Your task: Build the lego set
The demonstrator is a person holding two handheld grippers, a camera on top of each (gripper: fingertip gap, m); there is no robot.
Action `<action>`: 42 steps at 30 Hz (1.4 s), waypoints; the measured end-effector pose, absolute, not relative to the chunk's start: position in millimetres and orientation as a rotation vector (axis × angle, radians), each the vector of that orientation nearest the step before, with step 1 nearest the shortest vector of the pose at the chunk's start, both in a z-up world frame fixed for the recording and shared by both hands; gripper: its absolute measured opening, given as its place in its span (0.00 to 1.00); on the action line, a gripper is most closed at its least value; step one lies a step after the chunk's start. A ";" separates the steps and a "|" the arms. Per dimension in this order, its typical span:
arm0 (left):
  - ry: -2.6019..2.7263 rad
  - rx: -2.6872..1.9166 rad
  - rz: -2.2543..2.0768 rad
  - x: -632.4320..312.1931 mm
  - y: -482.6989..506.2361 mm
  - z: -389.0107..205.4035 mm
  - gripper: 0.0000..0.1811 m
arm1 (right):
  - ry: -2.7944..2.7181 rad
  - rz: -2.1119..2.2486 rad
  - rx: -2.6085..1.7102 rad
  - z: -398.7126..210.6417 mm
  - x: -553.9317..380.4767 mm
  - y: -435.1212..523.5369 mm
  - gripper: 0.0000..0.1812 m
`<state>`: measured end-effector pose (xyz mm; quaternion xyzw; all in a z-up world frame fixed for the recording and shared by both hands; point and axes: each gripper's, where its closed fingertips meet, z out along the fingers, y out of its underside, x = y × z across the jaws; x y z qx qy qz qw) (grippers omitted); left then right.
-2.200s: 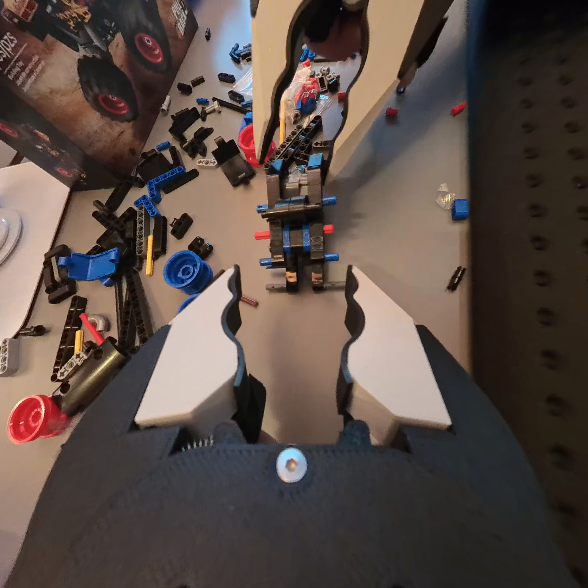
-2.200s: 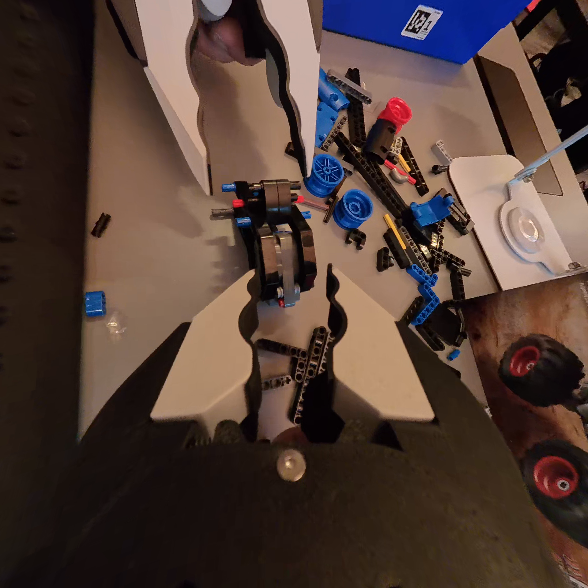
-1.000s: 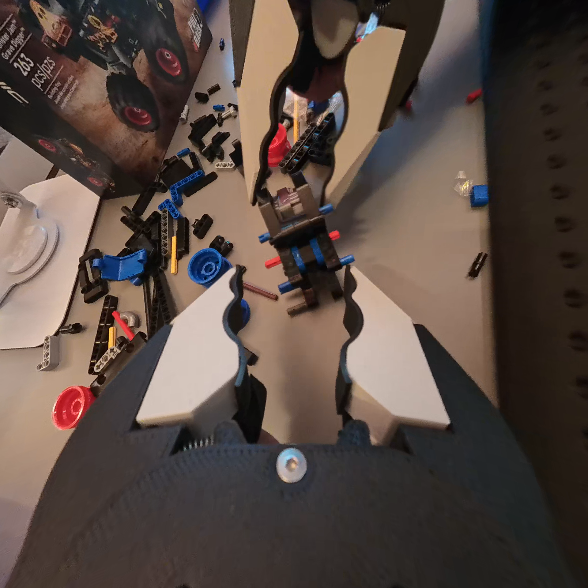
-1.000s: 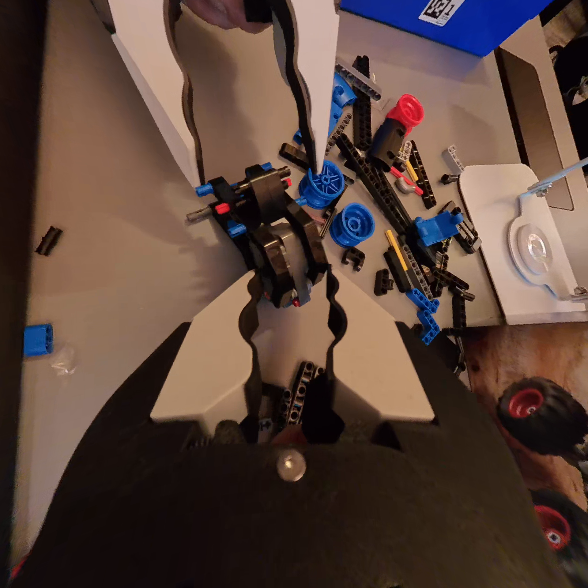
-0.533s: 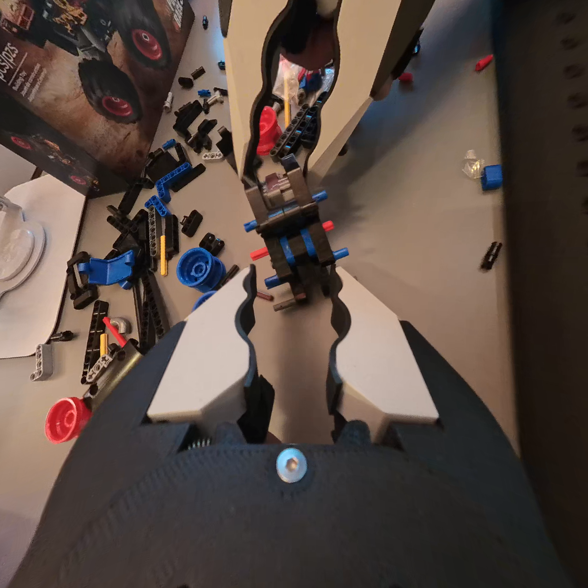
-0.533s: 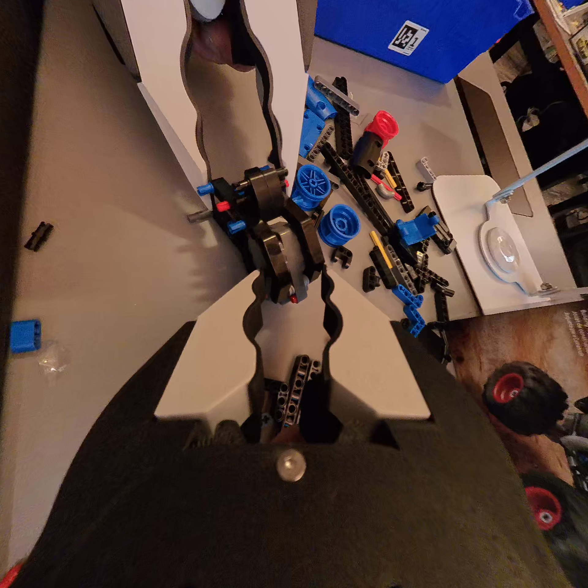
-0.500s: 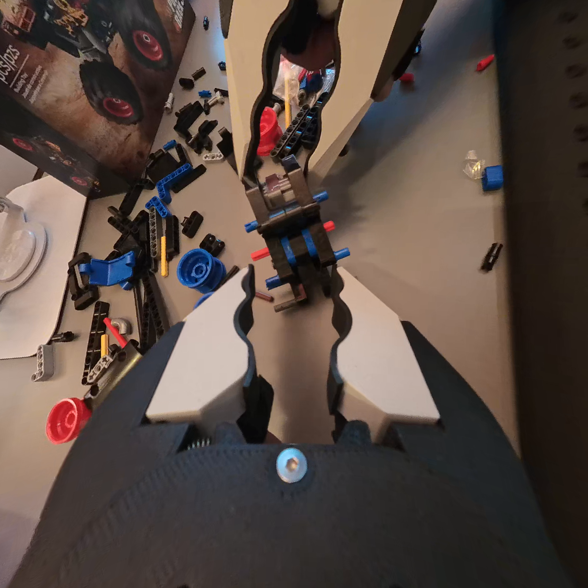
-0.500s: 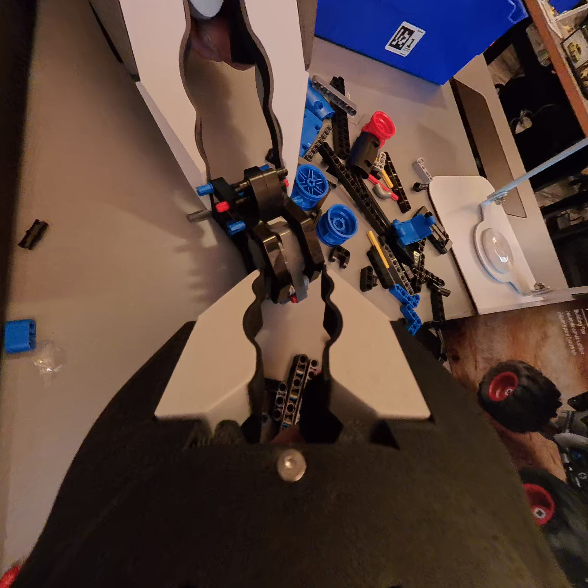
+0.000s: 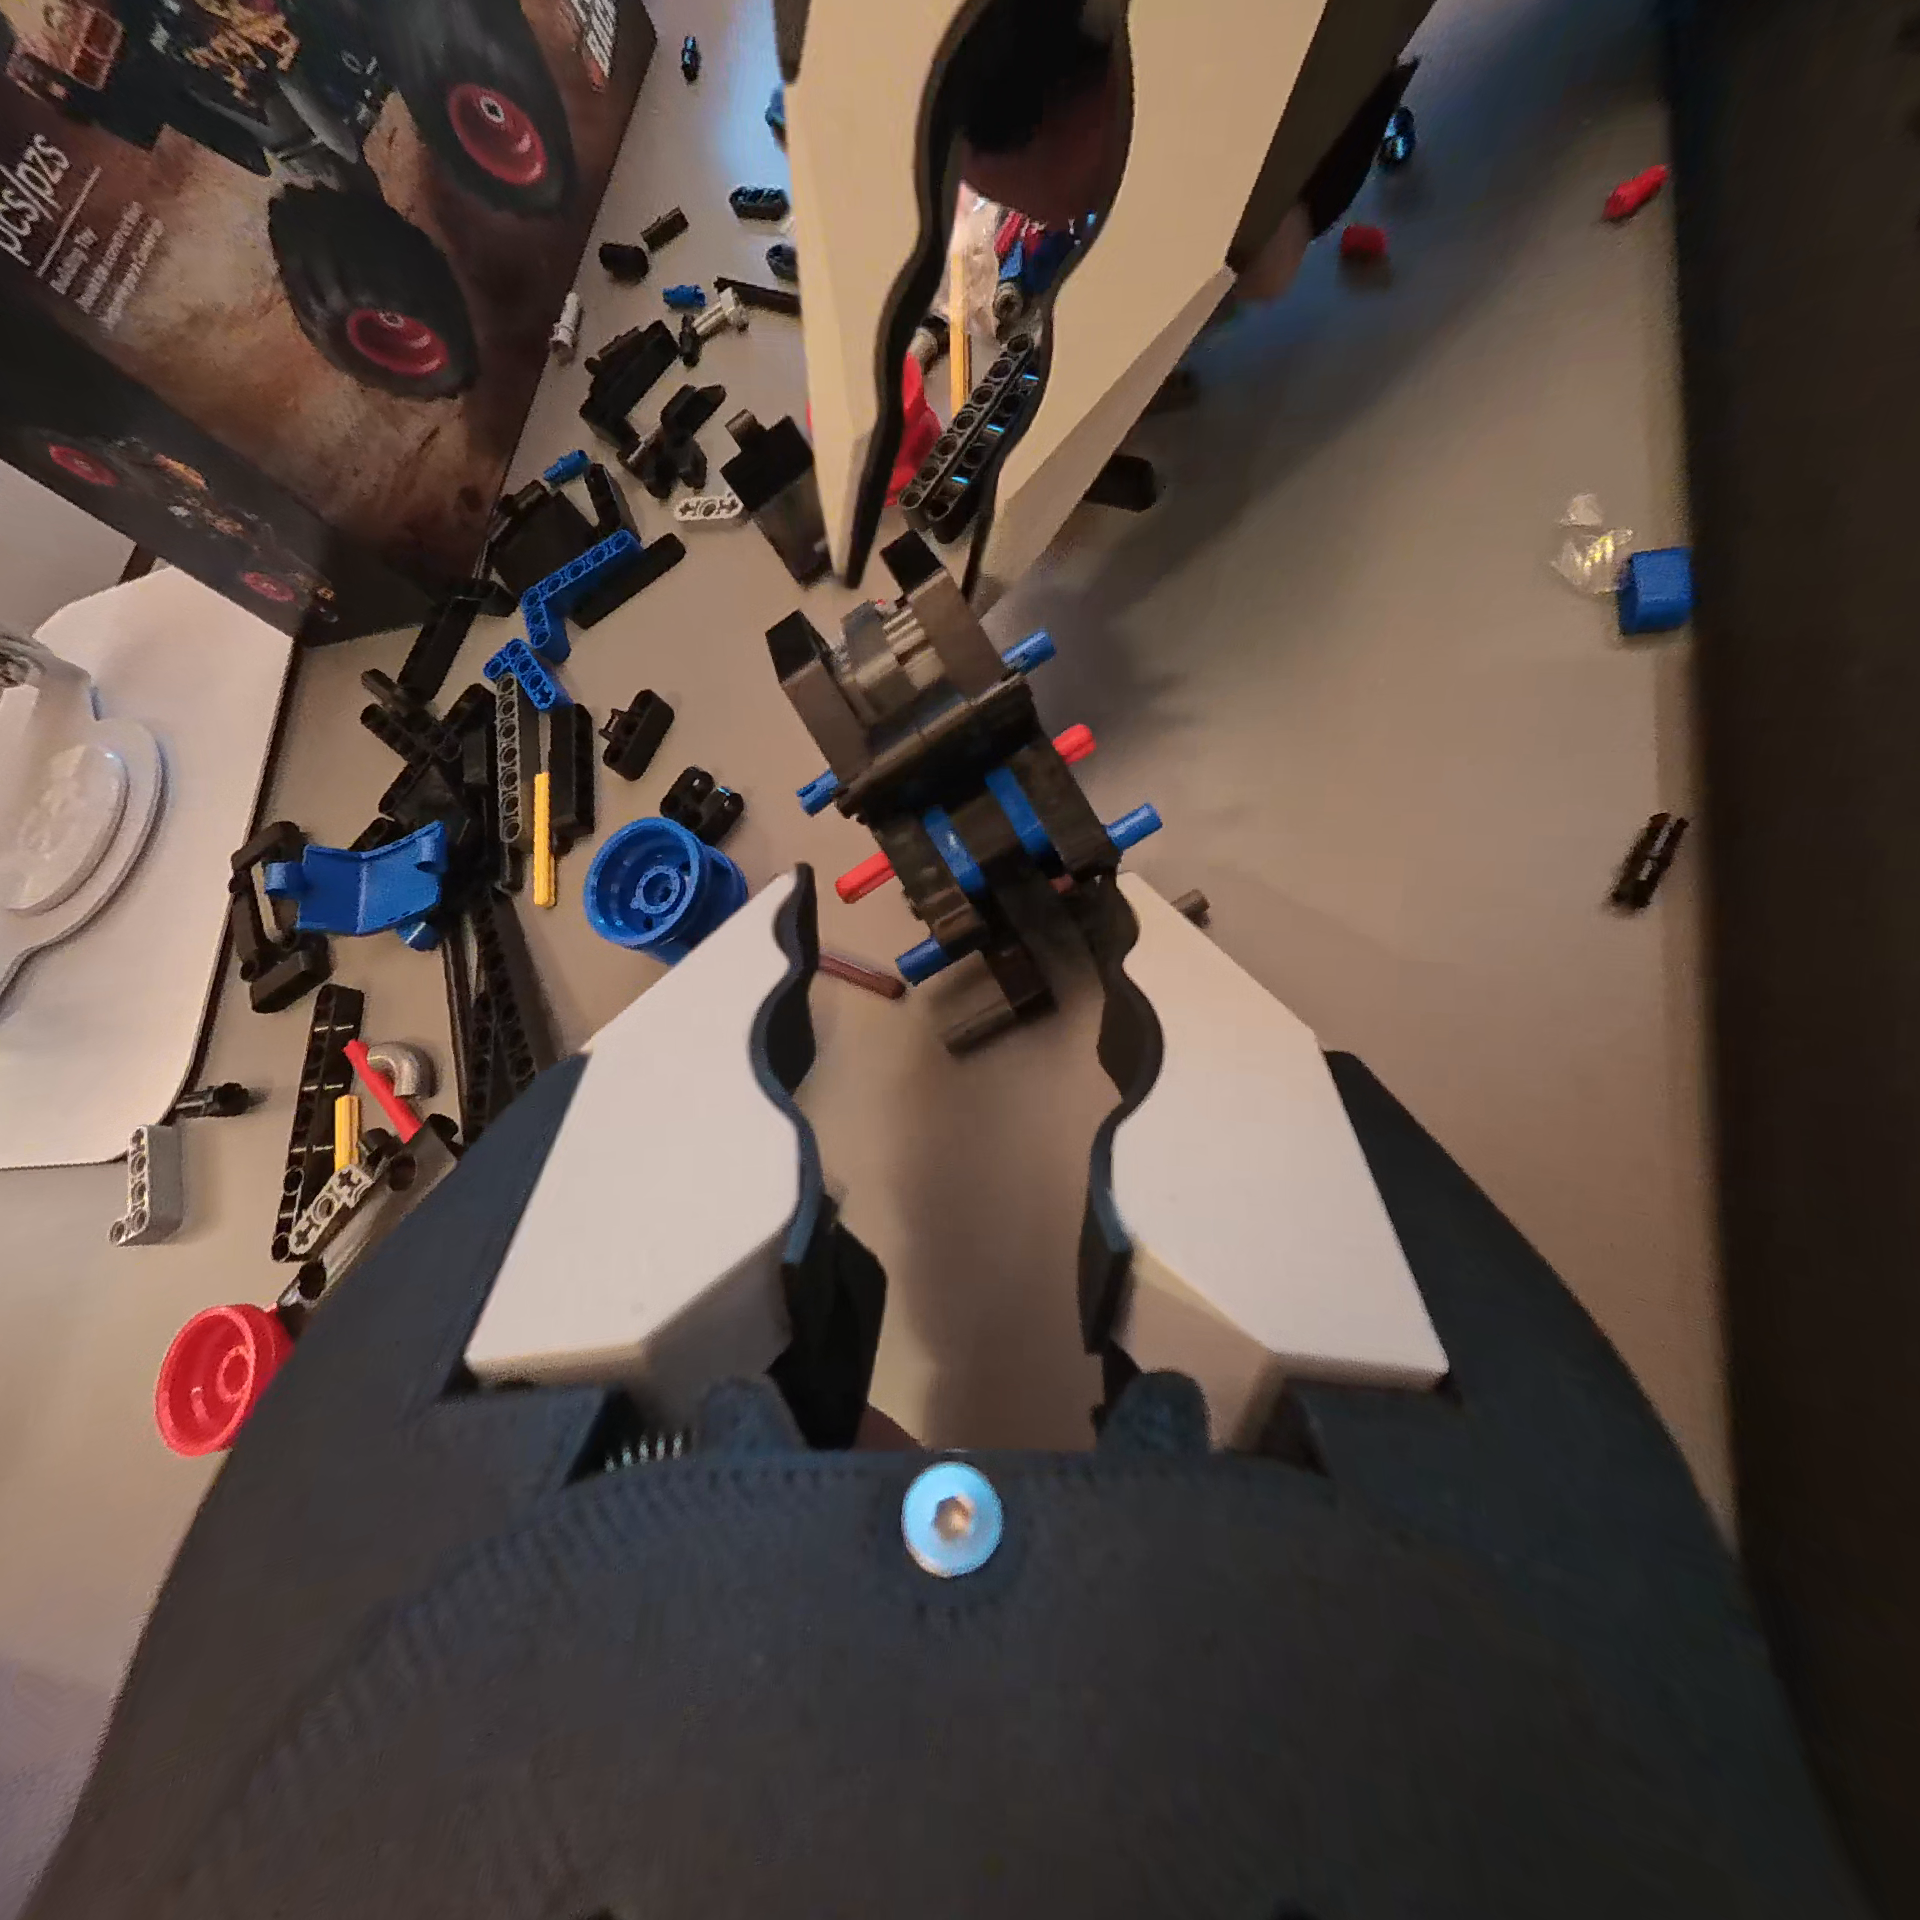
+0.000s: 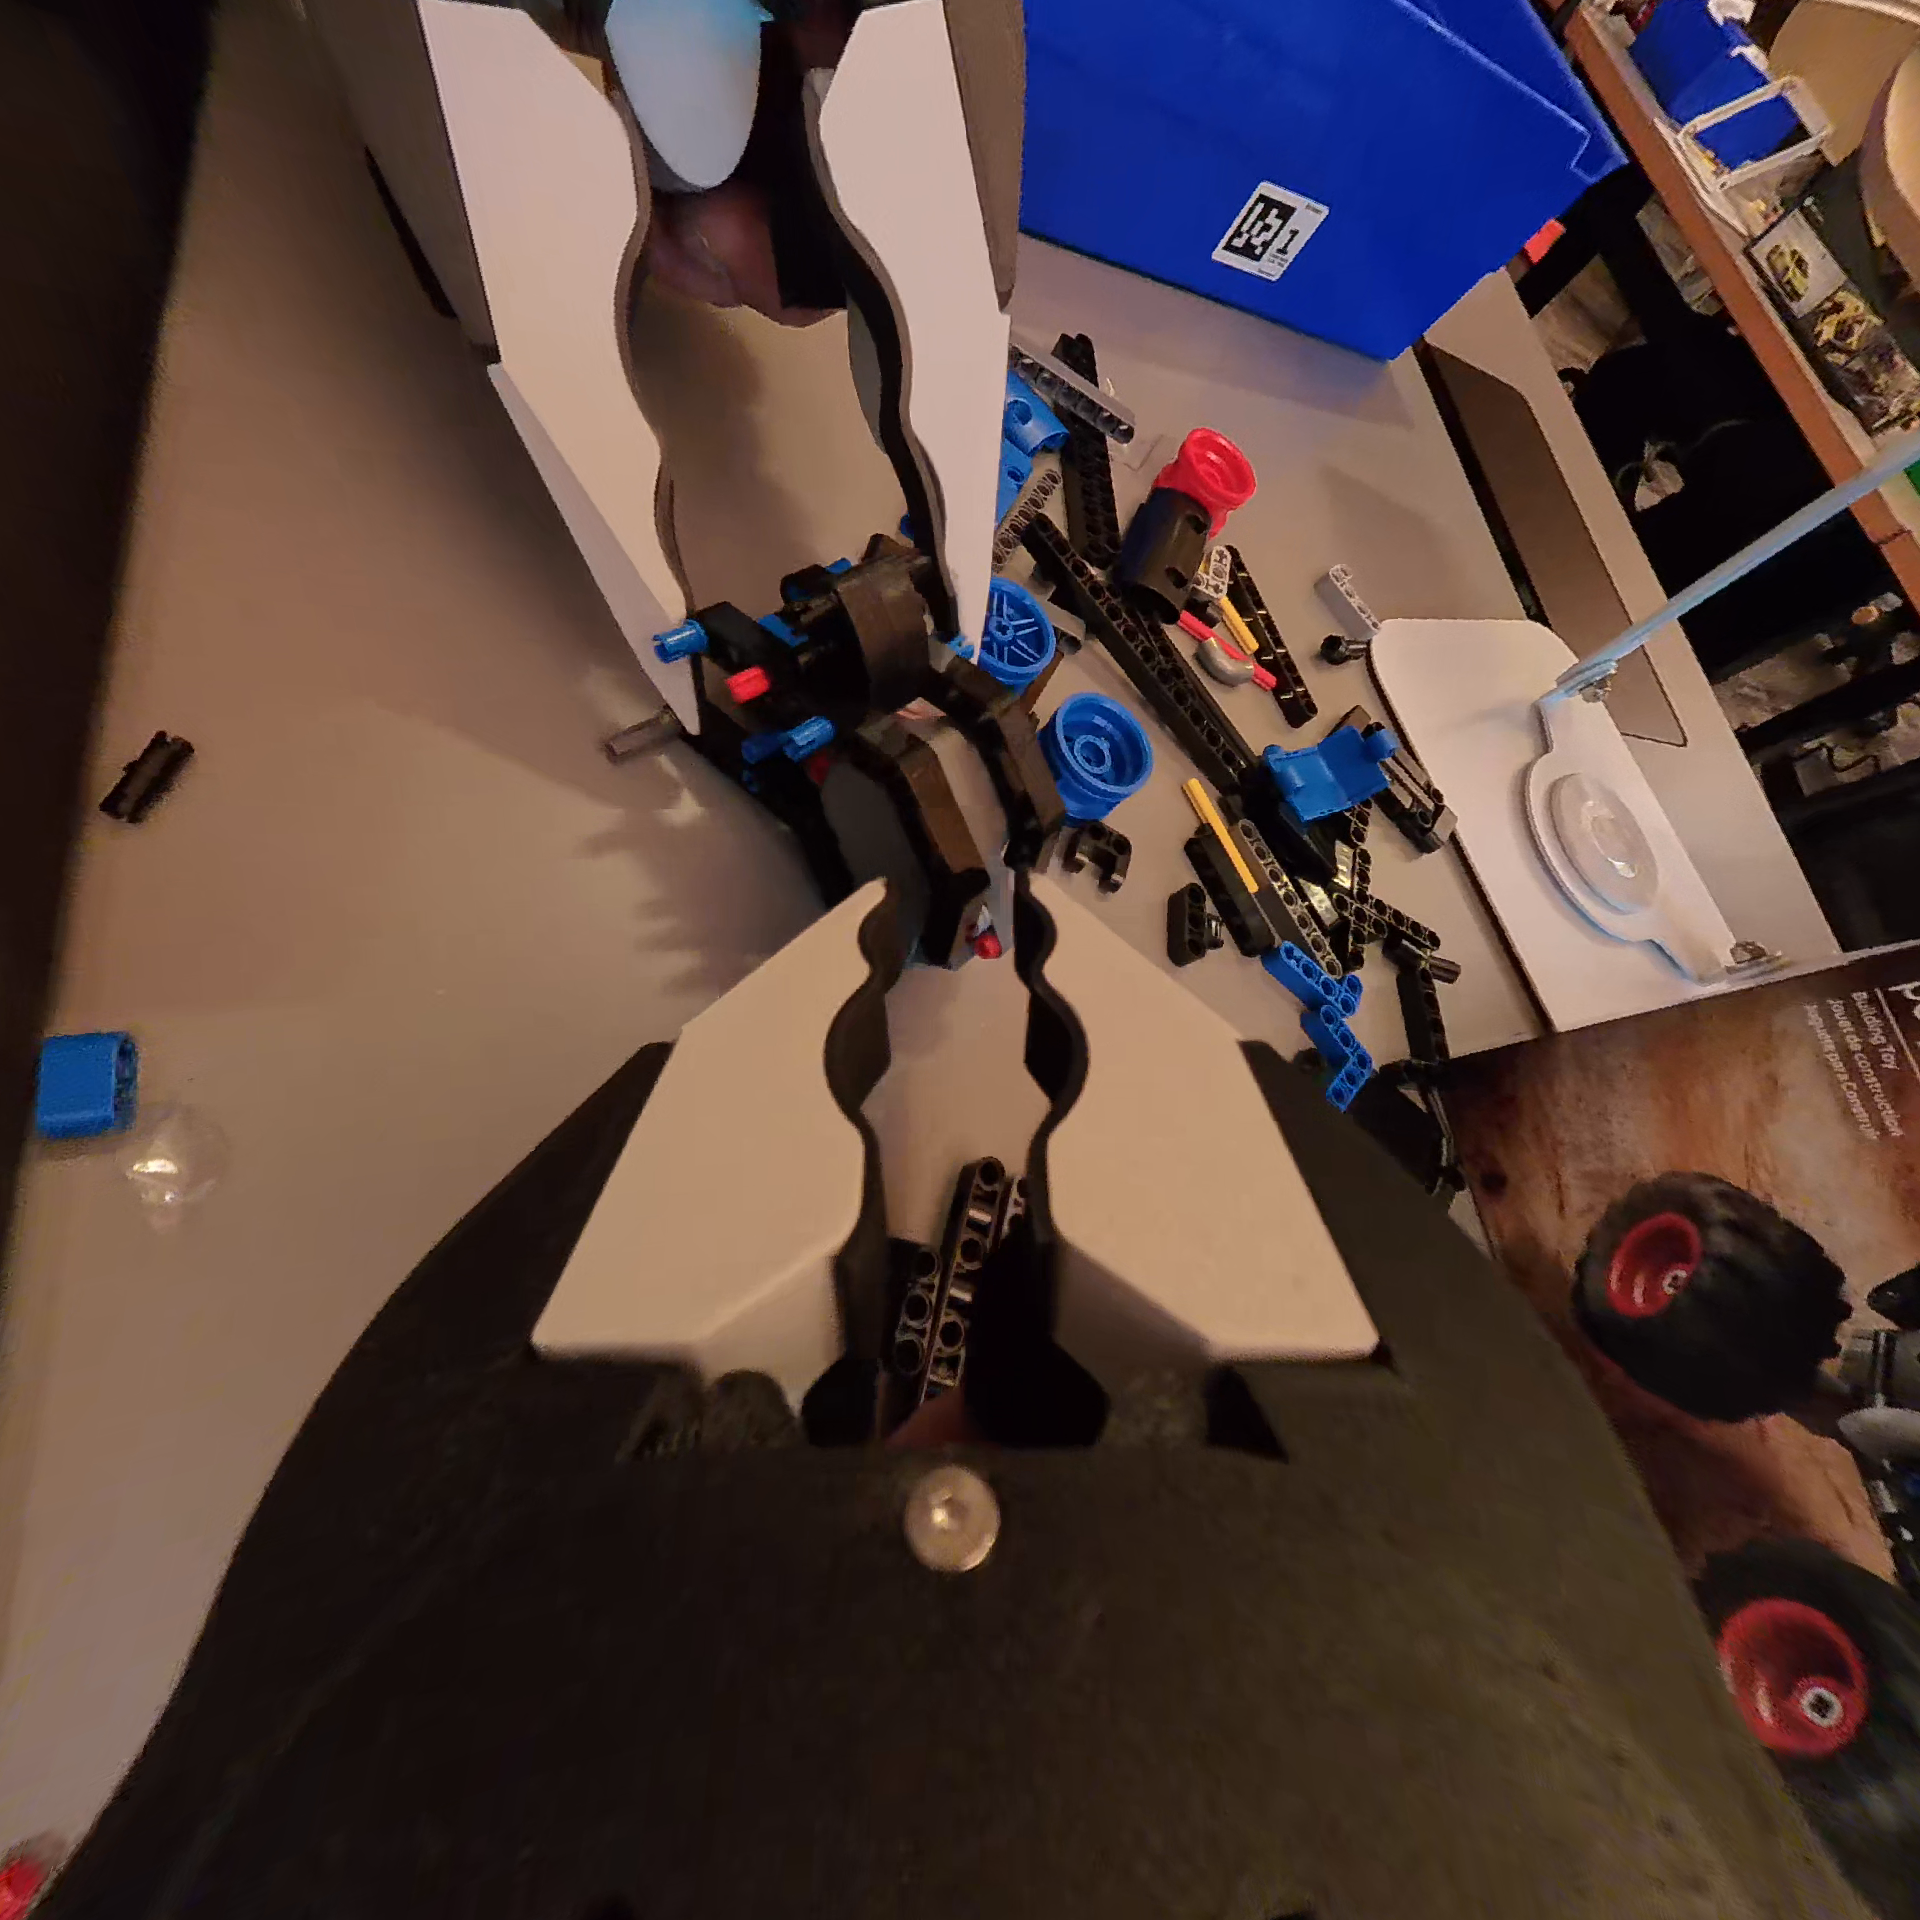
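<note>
A partly built lego assembly (image 9: pixel 935 790) of black beams with blue and red pins lies on the grey table (image 9: pixel 1351 935). It also shows in the right wrist view (image 10: pixel 894 727). My left gripper (image 9: pixel 961 899) is open, and its fingertips straddle the assembly's near end. The right finger touches that end; the left finger stands apart from it. My right gripper (image 10: pixel 954 899) is nearly closed on the assembly's opposite, rounded end and pinches it. The right gripper also shows at the top of the left wrist view (image 9: pixel 920 566), and the left gripper at the top of the right wrist view (image 10: pixel 821 623).
Loose black, blue and yellow parts (image 9: pixel 499 748) and blue wheel hubs (image 9: pixel 655 883) lie left of the assembly, with a red hub (image 9: pixel 218 1377). The set's box (image 9: pixel 260 260), a white board (image 9: pixel 125 935) and a blue bin (image 10: pixel 1299 156) border them. A small blue block (image 9: pixel 1652 592) lies by the dark mat edge. The left gripper's tips are roughly 5 cm from the right gripper's.
My left gripper moved forward until its tips straddled the assembly's near end. My right gripper narrowed onto the far end. The assembly turned slightly on the table.
</note>
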<state>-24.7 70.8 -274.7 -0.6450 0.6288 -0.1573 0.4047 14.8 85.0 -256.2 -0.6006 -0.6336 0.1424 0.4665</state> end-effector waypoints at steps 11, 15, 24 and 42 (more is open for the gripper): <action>1.618 -1.601 -0.390 -20.9 65.8 -277.0 0.26 | -1.573 0.355 -1.468 -260.1 13.3 82.4 0.07; 1.621 -1.596 -0.385 -19.7 65.1 -277.1 0.26 | -1.576 0.363 -1.468 -259.7 14.9 81.8 0.06; 1.620 -1.594 -0.370 -20.1 65.5 -276.9 0.26 | -1.590 0.359 -1.461 -261.3 14.6 79.6 0.09; 1.586 -1.613 -0.369 -23.9 69.0 -274.6 0.26 | -1.578 0.381 -1.483 -258.1 18.1 81.0 0.05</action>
